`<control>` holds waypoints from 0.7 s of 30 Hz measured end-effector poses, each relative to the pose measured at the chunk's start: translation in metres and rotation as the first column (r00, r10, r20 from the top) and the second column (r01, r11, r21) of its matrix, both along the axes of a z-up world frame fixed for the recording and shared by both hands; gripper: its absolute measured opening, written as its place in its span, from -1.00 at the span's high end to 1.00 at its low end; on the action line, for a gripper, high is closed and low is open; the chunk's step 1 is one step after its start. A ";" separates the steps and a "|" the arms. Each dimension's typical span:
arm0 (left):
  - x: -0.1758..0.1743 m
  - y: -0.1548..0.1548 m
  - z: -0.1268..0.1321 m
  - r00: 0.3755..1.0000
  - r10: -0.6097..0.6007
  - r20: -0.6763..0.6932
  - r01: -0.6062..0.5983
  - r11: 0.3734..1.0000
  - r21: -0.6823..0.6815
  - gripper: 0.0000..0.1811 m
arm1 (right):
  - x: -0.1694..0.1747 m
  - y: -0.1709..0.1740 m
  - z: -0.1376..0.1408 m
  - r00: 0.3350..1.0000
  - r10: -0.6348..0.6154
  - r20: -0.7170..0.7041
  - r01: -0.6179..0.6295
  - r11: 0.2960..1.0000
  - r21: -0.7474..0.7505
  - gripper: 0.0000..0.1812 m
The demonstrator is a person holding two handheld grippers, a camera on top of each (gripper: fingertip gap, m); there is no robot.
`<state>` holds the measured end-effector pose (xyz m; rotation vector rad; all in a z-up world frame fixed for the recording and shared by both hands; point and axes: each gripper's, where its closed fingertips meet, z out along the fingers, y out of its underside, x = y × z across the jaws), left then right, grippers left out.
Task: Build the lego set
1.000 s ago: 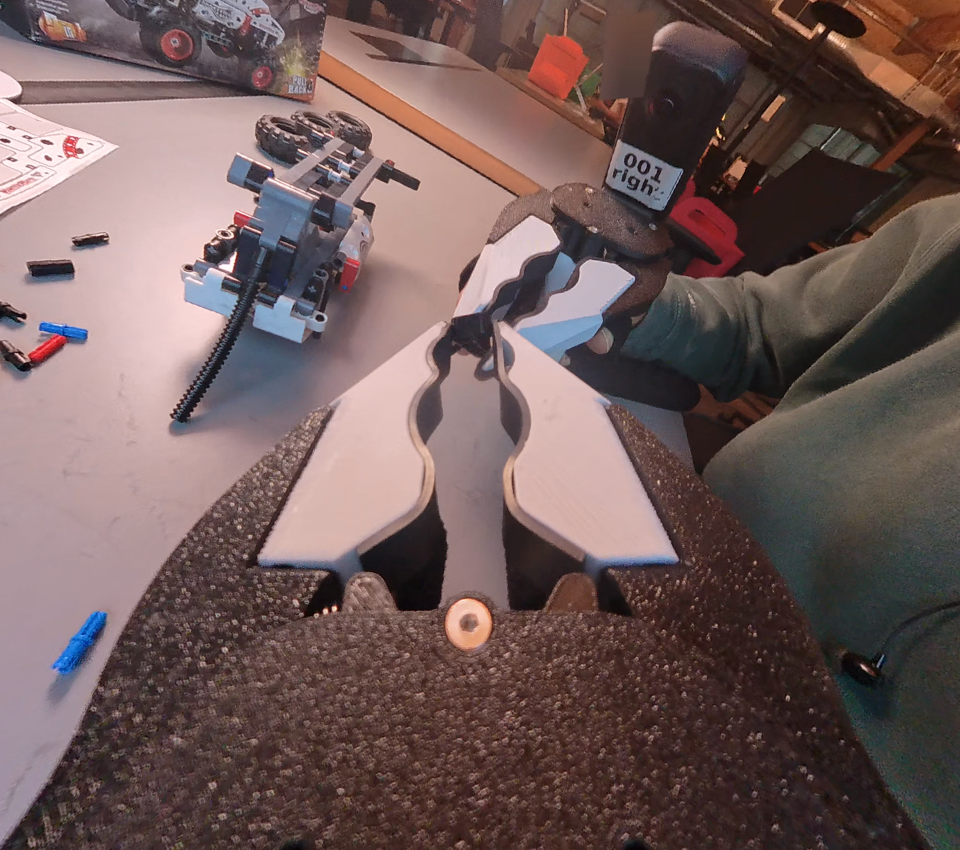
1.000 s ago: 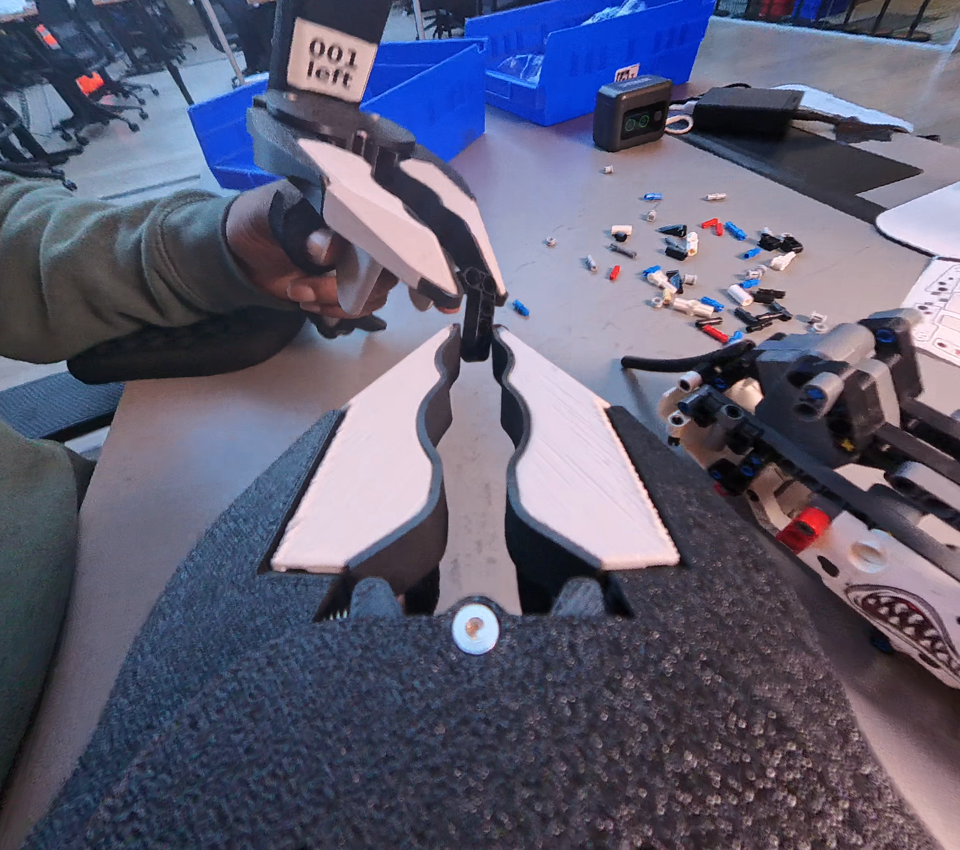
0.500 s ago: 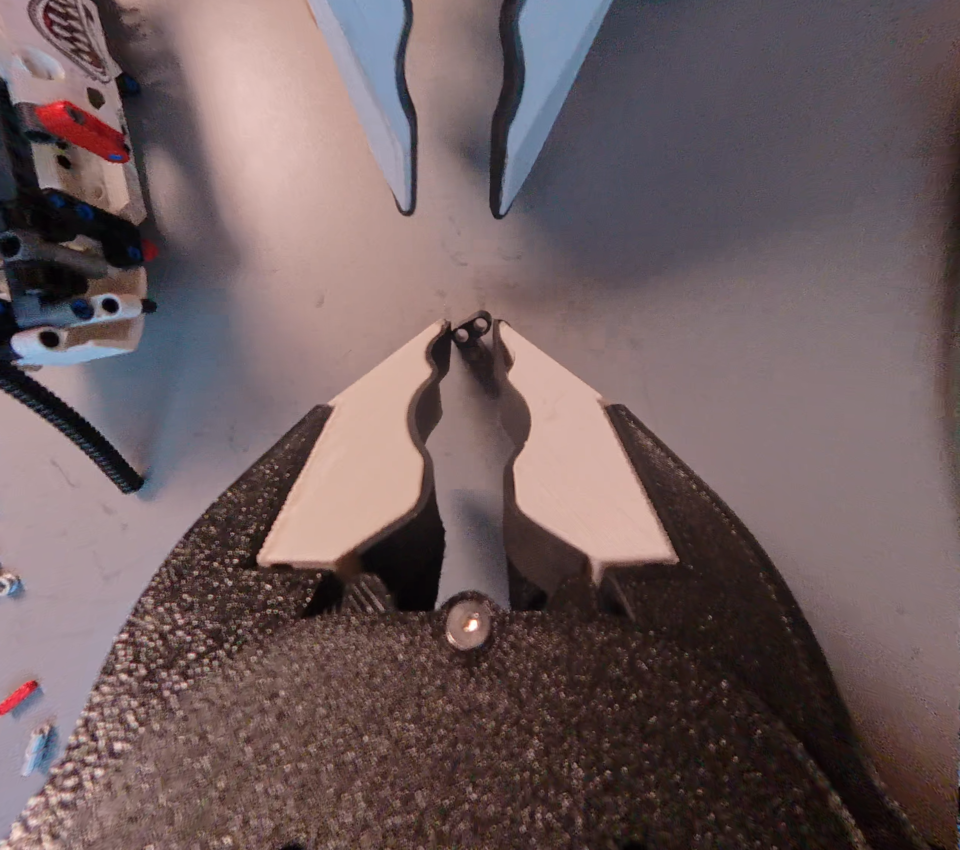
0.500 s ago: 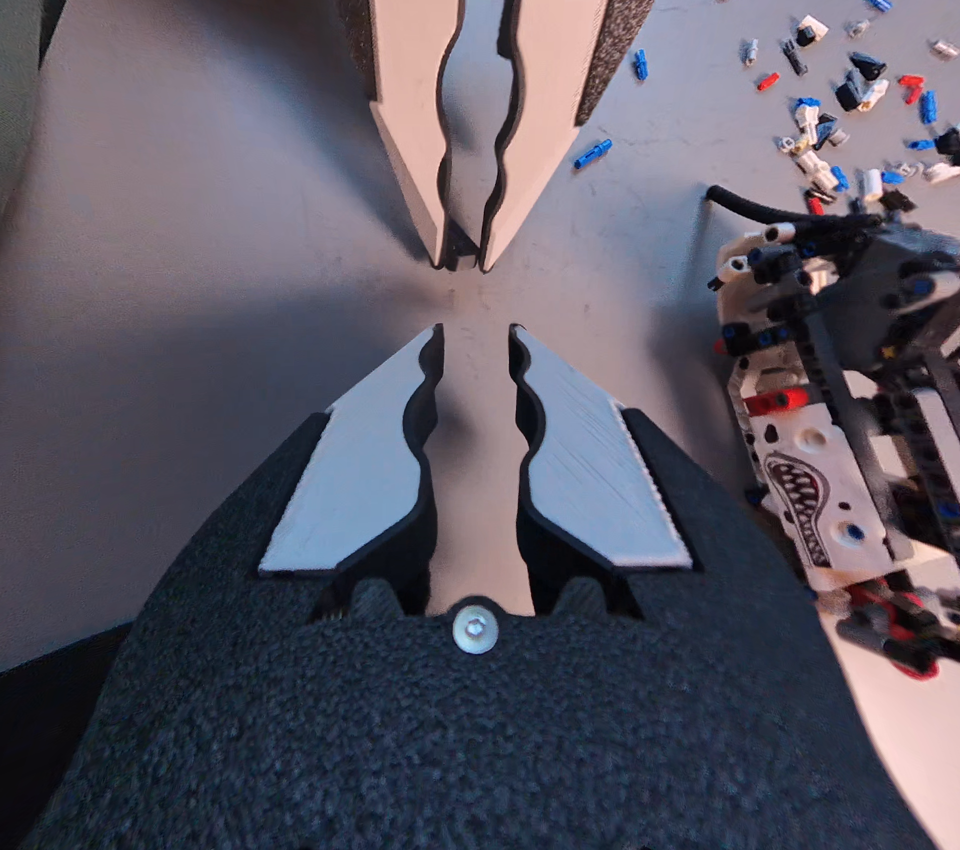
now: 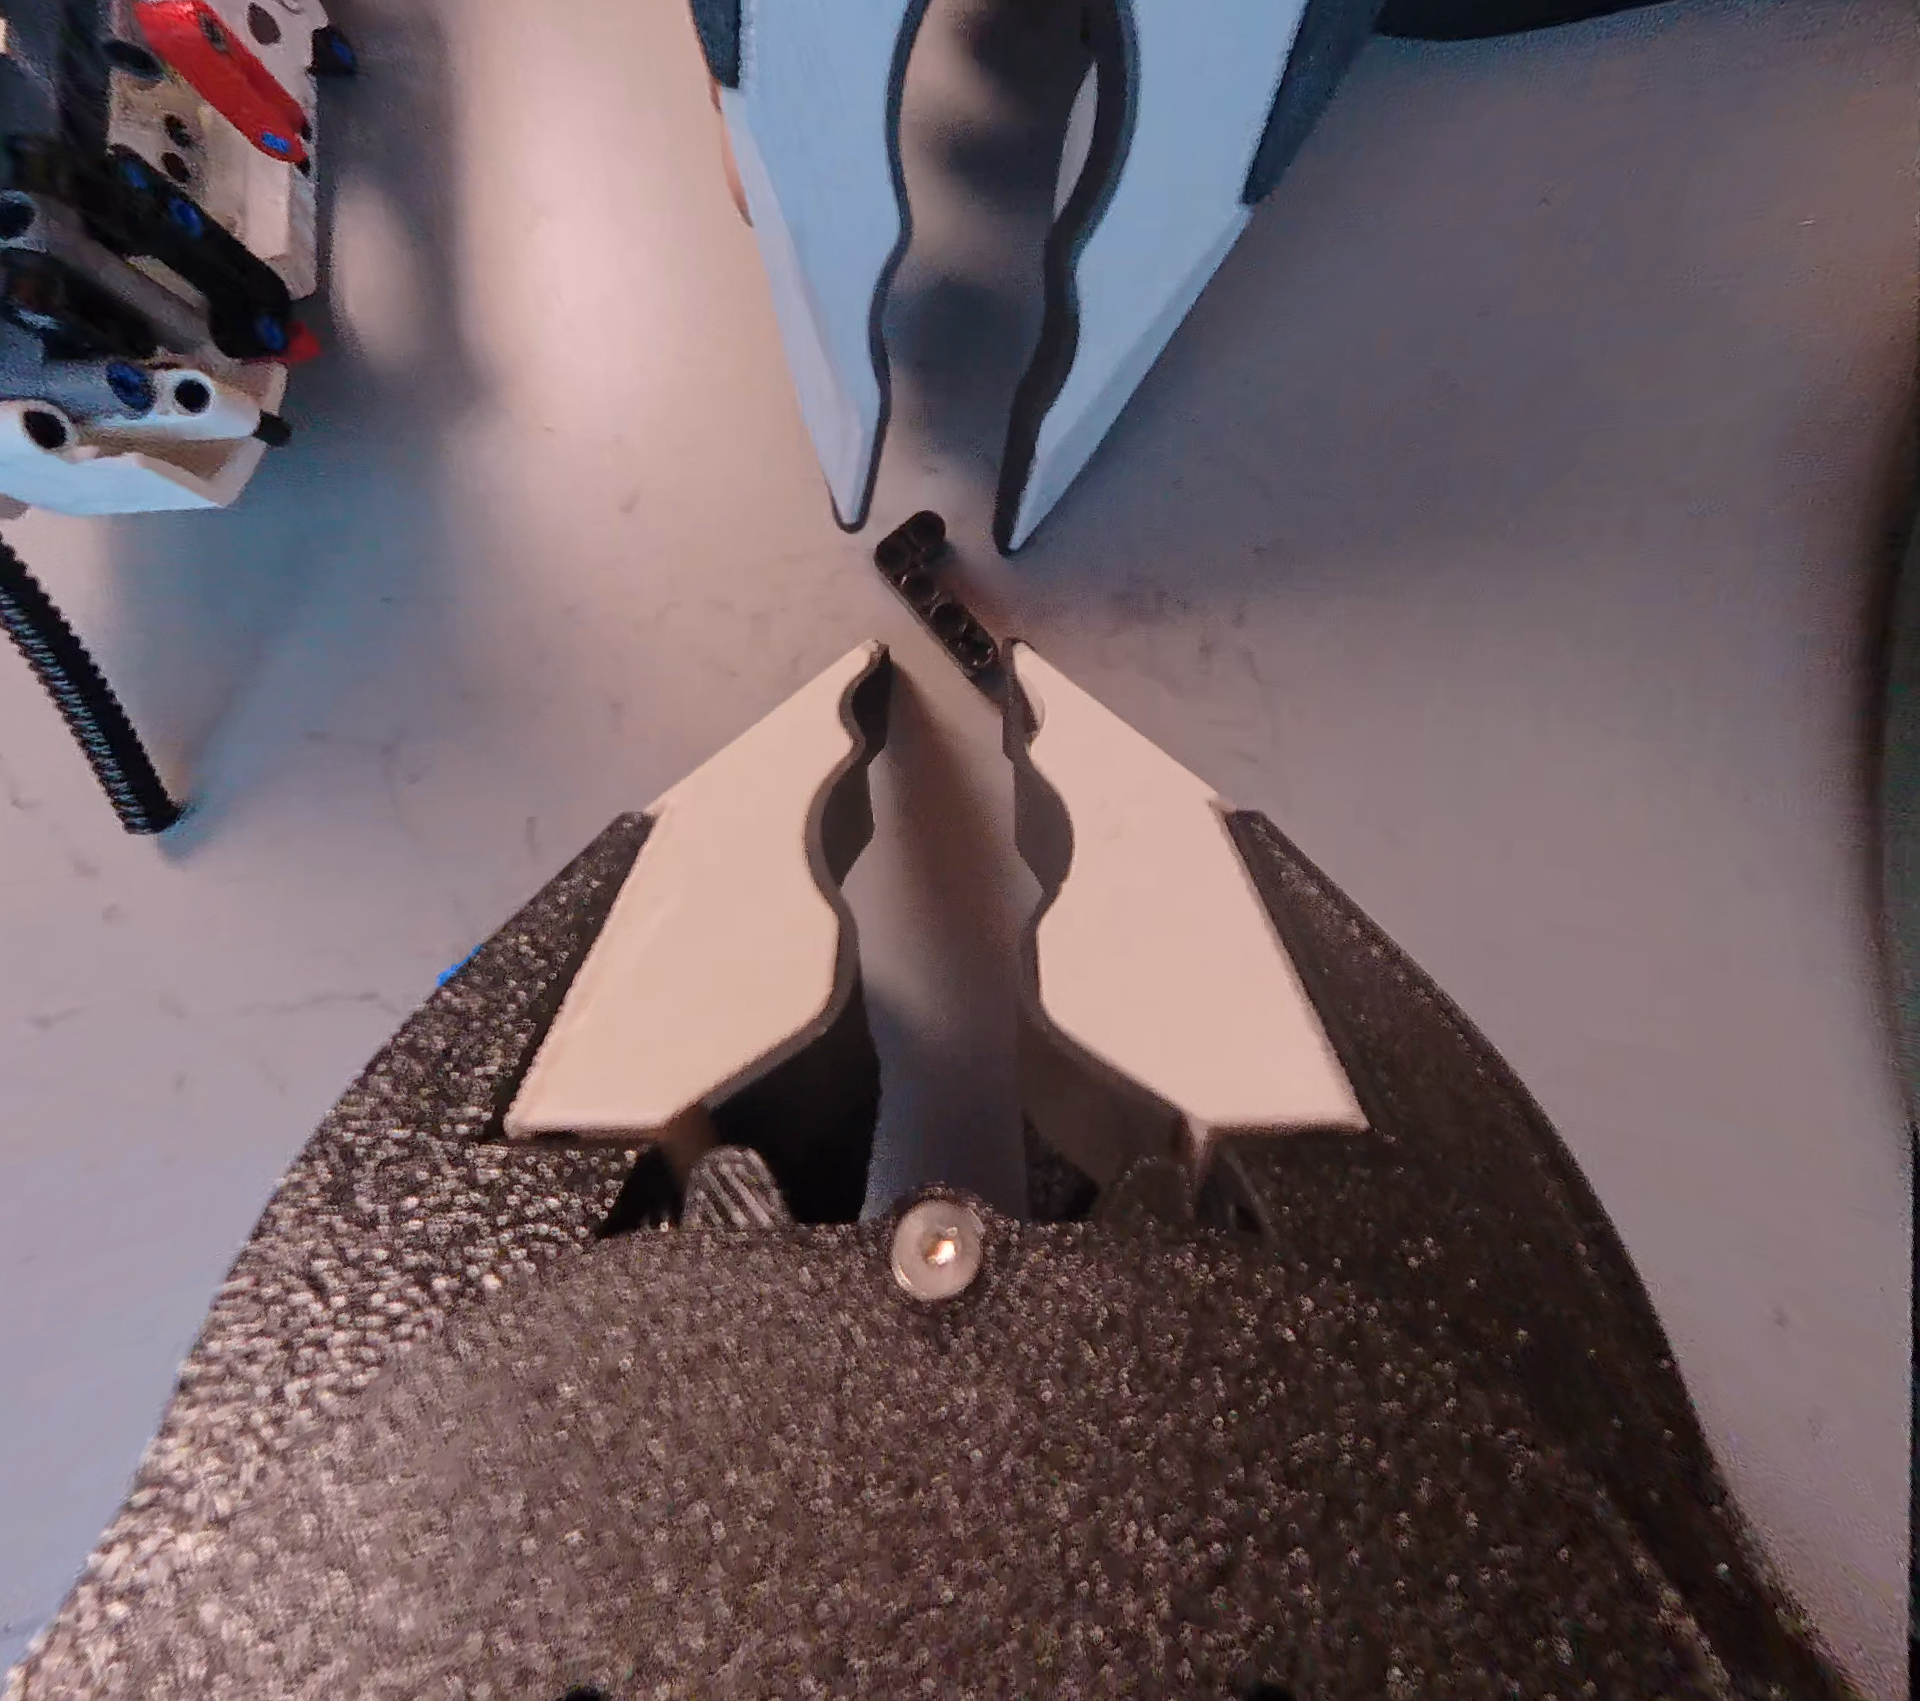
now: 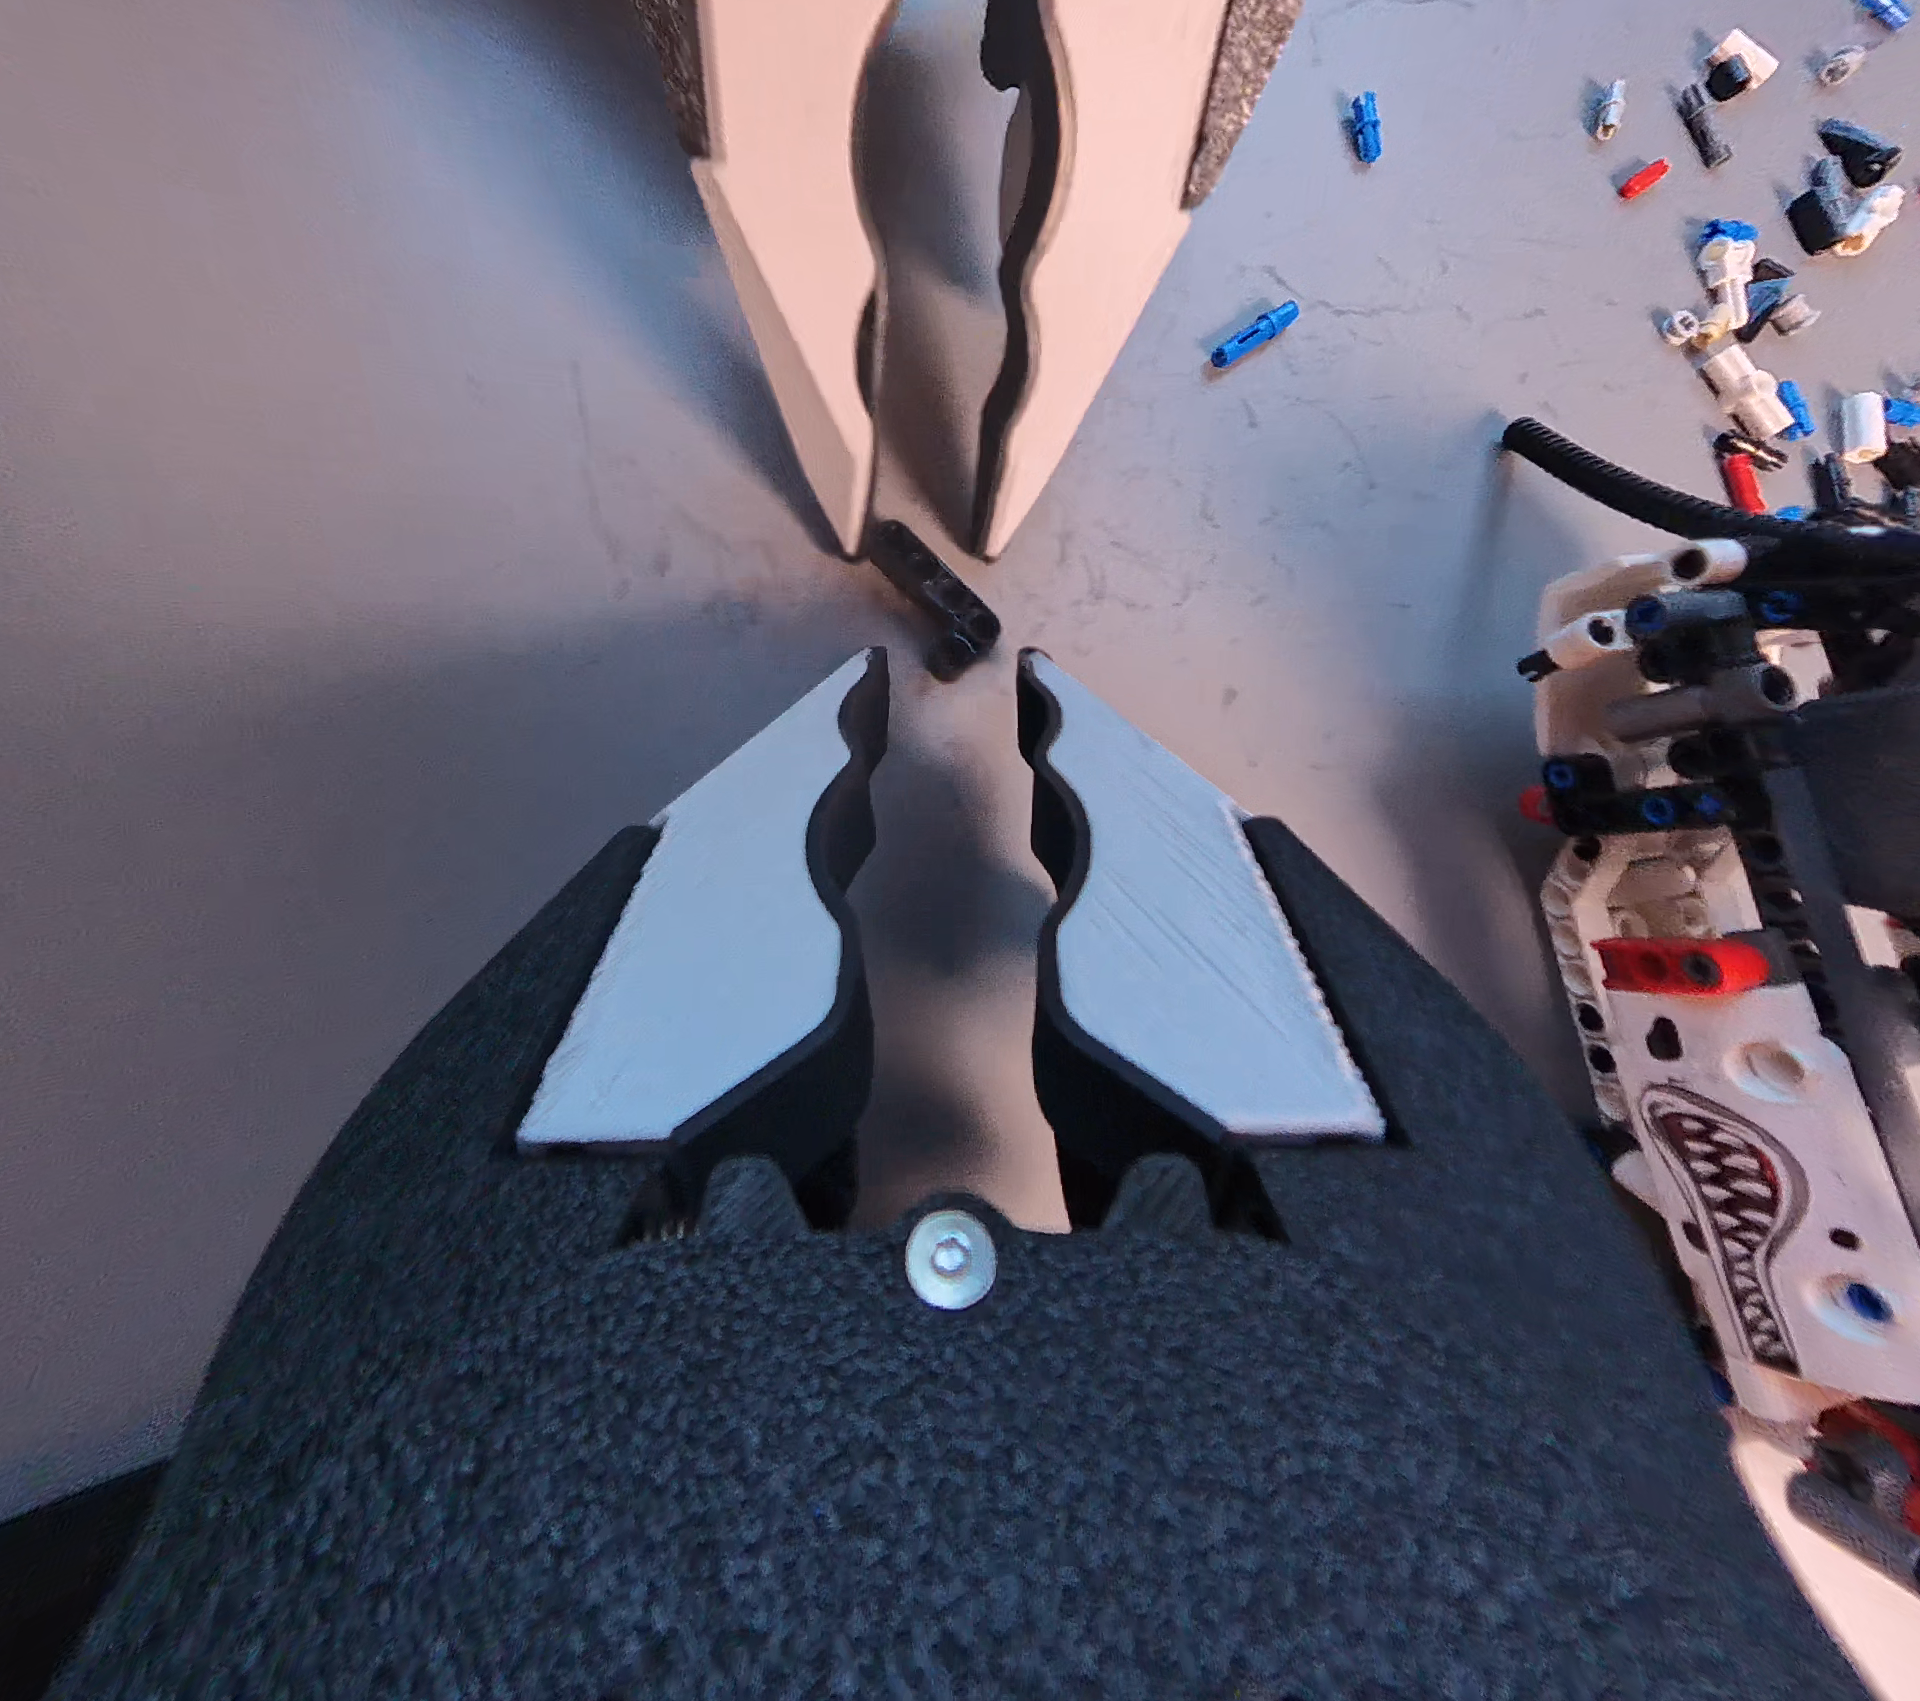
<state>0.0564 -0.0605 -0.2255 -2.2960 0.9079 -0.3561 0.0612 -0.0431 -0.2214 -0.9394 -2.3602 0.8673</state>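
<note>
Jaws of both grippers stand spread and empty, pointing tip to tip down at the table with a small black beam lying flat between them. In the left wrist view the left gripper has the beam's near end just beside its right-hand finger, perhaps touching it; the blur keeps me from saying which. The far end reaches up toward the gap of the right gripper. The right wrist view tells the same from the other side: the beam lies just ahead of the right gripper, slanting away toward the tips of the left gripper.

The beam's long axis runs on a diagonal across the line joining the two grippers, not square to either pair of jaws, so a pinch across its narrow width would call for a slight turn of the wrist. Both grippers look about equally near.

Farther out, the half-built truck model with a shark-mouth panel sits well off to one side, its black ribbed hose trailing on the table. Loose pins and connectors lie scattered beyond, with one blue pin nearer. Nothing stands between the jaws and the beam
</note>
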 end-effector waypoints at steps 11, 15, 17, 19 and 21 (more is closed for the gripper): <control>-0.005 0.004 -0.001 1.000 -0.001 0.024 0.000 0.999 0.032 0.93 | 0.006 0.005 0.000 0.999 -0.042 0.021 0.042 0.999 0.006 0.80; -0.001 0.001 0.000 0.999 -0.032 0.039 0.031 0.999 0.025 0.93 | 0.003 -0.002 -0.001 0.999 -0.040 0.028 0.041 0.999 -0.019 0.75; 0.001 0.001 -0.001 0.999 -0.039 0.030 0.038 0.999 0.033 0.93 | 0.003 -0.005 -0.001 0.998 -0.041 0.040 0.042 0.999 -0.024 0.77; 0.002 0.000 -0.001 0.998 -0.045 0.035 0.044 0.999 0.030 0.93 | 0.005 -0.008 -0.002 0.998 -0.037 0.056 0.039 0.999 -0.035 0.82; 0.004 -0.001 -0.001 0.998 -0.047 0.044 0.046 0.999 0.027 0.93 | 0.005 -0.009 -0.002 0.998 -0.036 0.059 0.038 0.999 -0.039 0.83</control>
